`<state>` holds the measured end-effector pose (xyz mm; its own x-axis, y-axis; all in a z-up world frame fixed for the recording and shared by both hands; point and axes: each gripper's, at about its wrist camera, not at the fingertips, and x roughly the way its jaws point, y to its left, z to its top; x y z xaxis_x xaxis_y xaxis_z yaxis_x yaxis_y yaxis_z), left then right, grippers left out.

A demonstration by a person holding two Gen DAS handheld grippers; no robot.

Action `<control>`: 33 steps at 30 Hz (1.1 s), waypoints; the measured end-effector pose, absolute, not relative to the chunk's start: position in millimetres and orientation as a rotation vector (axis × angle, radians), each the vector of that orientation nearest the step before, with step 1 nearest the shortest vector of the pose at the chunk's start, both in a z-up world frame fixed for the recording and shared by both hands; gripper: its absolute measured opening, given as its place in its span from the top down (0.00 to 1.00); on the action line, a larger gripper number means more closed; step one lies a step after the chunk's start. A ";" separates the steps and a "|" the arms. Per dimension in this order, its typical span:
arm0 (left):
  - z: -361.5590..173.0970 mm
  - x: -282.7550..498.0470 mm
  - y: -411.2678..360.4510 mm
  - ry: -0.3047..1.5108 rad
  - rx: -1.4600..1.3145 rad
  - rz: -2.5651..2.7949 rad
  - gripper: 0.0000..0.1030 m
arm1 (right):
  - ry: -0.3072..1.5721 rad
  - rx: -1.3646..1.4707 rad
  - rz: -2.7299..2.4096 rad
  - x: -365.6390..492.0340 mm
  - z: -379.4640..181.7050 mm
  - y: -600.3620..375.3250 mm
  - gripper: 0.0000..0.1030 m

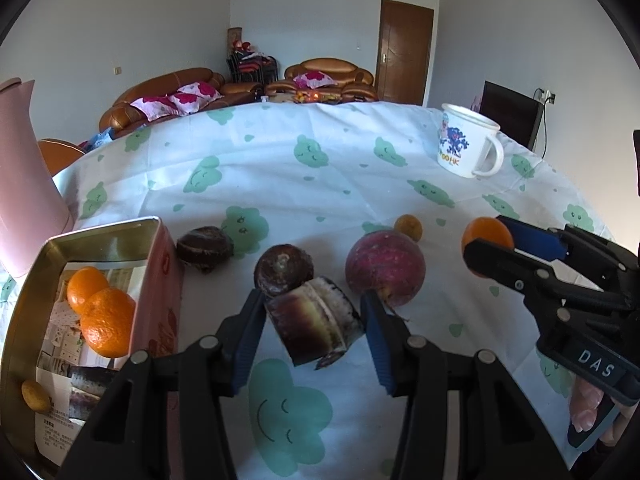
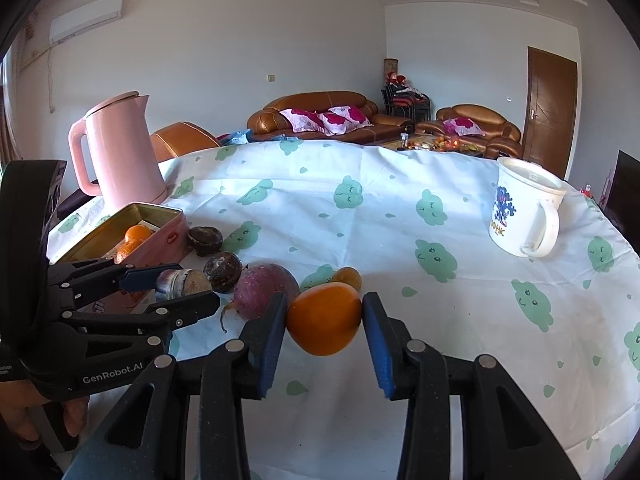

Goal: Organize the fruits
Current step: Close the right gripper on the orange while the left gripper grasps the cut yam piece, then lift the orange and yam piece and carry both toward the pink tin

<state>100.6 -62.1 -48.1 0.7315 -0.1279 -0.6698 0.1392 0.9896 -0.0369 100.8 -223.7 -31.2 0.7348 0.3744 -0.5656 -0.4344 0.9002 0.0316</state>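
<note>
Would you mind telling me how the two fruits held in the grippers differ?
The orange in the right gripper is round, smooth and bright orange; the sugarcane piece in the left gripper is a cut cylinder, dark purple with a pale band. Both are gripped between blue fingers above the tablecloth.

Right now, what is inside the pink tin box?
The pink tin box holds two oranges, one small yellowish fruit and printed paper on its bottom. What lies under the paper and oranges is covered.
</note>
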 end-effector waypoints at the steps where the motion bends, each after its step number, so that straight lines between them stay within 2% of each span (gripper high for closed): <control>1: -47.8 100.1 -62.4 0.733 0.018 -0.147 0.51 | 0.594 -0.105 0.447 100.3 -30.7 -223.8 0.60; 33: -35.9 81.4 -65.0 0.613 0.056 -0.106 0.51 | 0.511 -0.103 0.482 88.3 -24.2 -225.1 0.60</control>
<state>81.4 -65.0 -35.9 0.8125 -0.0826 -0.5771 0.1160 0.9930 0.0211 88.3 -225.1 -24.2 0.7638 0.4171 -0.4926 -0.4675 0.8837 0.0232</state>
